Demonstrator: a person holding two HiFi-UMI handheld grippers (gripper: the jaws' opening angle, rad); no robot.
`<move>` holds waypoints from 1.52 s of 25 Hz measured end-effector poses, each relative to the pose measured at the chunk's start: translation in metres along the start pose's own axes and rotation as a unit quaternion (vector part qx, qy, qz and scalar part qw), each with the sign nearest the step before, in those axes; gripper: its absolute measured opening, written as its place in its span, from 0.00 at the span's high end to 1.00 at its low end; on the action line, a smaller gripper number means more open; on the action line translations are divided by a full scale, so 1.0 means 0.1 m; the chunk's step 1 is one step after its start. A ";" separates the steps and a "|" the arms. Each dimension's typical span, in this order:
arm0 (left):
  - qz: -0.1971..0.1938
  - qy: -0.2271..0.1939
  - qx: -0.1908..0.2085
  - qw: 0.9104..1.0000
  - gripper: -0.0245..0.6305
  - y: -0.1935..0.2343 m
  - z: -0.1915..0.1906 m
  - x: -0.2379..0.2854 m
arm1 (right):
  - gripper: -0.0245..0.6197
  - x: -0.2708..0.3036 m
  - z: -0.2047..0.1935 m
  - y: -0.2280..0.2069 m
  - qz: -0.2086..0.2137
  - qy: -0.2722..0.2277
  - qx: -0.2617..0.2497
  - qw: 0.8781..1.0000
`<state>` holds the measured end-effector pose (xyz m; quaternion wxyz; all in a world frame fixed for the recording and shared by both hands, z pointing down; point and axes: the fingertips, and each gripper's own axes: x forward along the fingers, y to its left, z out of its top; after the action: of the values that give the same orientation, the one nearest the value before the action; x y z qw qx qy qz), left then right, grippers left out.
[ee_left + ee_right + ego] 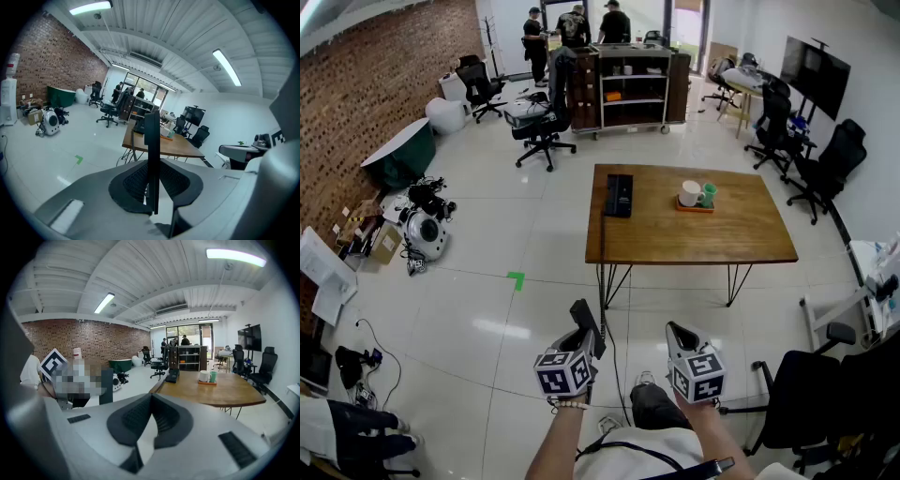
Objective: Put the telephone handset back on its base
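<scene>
Black handset (151,133): gripped edge-on in the left tool (153,171), well away from the surface (741,234).
Base (619,195): by the surface's left edge, toward the far corner.
Right tool (151,401): pads together, nothing between them.
Progress: handset in hand; the carry and the seating are left.
Unclear: the cradle is too small to read; the cord (606,291) is barely traceable.
</scene>
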<state>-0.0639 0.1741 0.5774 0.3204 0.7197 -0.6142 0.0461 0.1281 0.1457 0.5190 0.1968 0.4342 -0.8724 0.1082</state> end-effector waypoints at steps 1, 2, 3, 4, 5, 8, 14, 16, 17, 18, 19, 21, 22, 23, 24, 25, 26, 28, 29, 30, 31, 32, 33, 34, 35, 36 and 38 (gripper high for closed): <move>0.000 -0.002 0.000 1.000 0.86 0.01 0.02 0.01 | 0.96 0.03 -0.01 0.00 0.000 0.001 0.001 1.000; -0.001 -0.004 0.001 1.000 0.86 0.02 0.03 0.02 | 0.96 0.06 -0.01 -0.01 0.000 0.001 0.001 1.000; -0.001 -0.005 0.002 1.000 0.86 0.03 0.05 0.03 | 0.96 0.10 0.00 -0.01 0.000 0.001 0.001 1.000; -0.002 -0.005 0.003 1.000 0.86 0.04 0.07 0.05 | 0.96 0.13 0.01 -0.01 0.000 0.001 0.000 1.000; -0.003 -0.004 0.004 1.000 0.86 0.04 0.07 0.08 | 0.96 0.17 0.03 -0.01 0.001 0.000 0.000 1.000; -0.003 0.001 0.004 1.000 0.86 0.09 0.09 0.16 | 0.96 0.29 0.11 0.00 0.005 -0.005 -0.001 1.000; -0.002 0.004 0.004 1.000 0.86 0.21 0.28 0.47 | 0.96 0.63 0.28 -0.16 0.005 -0.012 0.004 1.000; -0.003 0.006 0.004 1.000 0.86 0.25 0.35 0.60 | 0.96 0.78 0.35 -0.23 0.008 -0.013 0.005 1.000; -0.003 0.008 0.002 1.000 0.86 0.28 0.39 0.68 | 0.96 0.86 0.38 -0.26 0.009 -0.013 0.005 1.000; -0.003 0.009 0.000 1.000 0.86 0.31 0.43 0.76 | 0.96 0.96 0.41 -0.30 0.010 -0.013 0.004 1.000; -0.001 0.011 -0.002 1.000 0.86 0.35 0.48 0.84 | 0.96 1.05 0.46 -0.34 0.011 -0.013 0.004 1.000; 0.002 0.014 -0.006 1.000 0.86 0.42 0.58 1.02 | 0.96 1.22 0.55 -0.45 0.011 -0.014 0.003 1.000; 0.003 0.016 -0.007 1.000 0.86 0.45 0.63 1.11 | 0.96 1.30 0.58 -0.51 0.010 -0.014 0.002 1.000; 0.003 0.017 -0.007 1.000 0.86 0.47 0.68 1.21 | 0.96 1.39 0.61 -0.58 0.009 -0.013 0.002 1.000; 0.003 0.019 -0.008 1.000 0.86 0.48 0.72 1.32 | 0.96 1.47 0.64 -0.65 0.009 -0.013 0.002 1.000; 0.003 0.020 -0.009 1.000 0.86 0.49 0.76 1.42 | 0.96 1.55 0.66 -0.73 0.009 -0.011 0.003 1.000; 0.003 0.022 -0.009 1.000 0.86 0.50 0.80 1.52 | 0.96 1.62 0.69 -0.80 0.010 -0.009 0.004 1.000; 0.002 0.028 -0.010 1.000 0.86 0.50 0.90 1.70 | 0.96 1.77 0.75 -0.95 0.010 -0.005 0.008 1.000; 0.000 0.031 -0.010 0.999 0.86 0.50 0.94 1.79 | 0.96 1.85 0.79 -1.01 0.011 -0.005 0.010 1.000; -0.003 0.036 -0.010 0.999 0.86 0.49 0.98 1.88 | 0.96 1.93 0.83 -1.07 0.012 -0.005 0.012 1.000; -0.008 0.041 -0.009 0.999 0.86 0.49 1.02 1.96 | 0.96 2.01 0.87 -1.12 0.014 -0.005 0.014 1.000; -0.015 0.046 -0.009 0.999 0.86 0.49 1.05 2.05 | 0.96 2.09 0.91 -1.16 0.017 -0.005 0.015 1.000; -0.021 0.052 -0.010 0.998 0.86 0.49 1.07 2.13 | 0.96 2.17 0.95 -1.20 0.020 -0.004 0.014 1.000; -0.025 0.056 -0.011 0.998 0.86 0.50 1.10 2.21 | 0.96 2.25 0.98 -1.23 0.024 -0.004 0.012 1.000; -0.027 0.059 -0.013 0.998 0.86 0.51 1.13 2.27 | 0.96 2.32 1.02 -1.25 0.027 -0.004 0.009 1.000; -0.026 0.061 -0.014 0.998 0.86 0.53 1.16 2.34 | 0.96 2.38 1.06 -1.28 0.031 -0.004 0.006 0.999; -0.023 0.064 -0.015 0.998 0.86 0.57 1.21 2.45 | 0.96 2.49 1.14 -1.33 0.038 -0.006 0.001 0.999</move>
<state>-0.0965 -0.1003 0.6170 0.3711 0.7242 -0.5764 0.0752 0.0704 -0.1536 0.5282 0.1870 0.4013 -0.8893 0.1143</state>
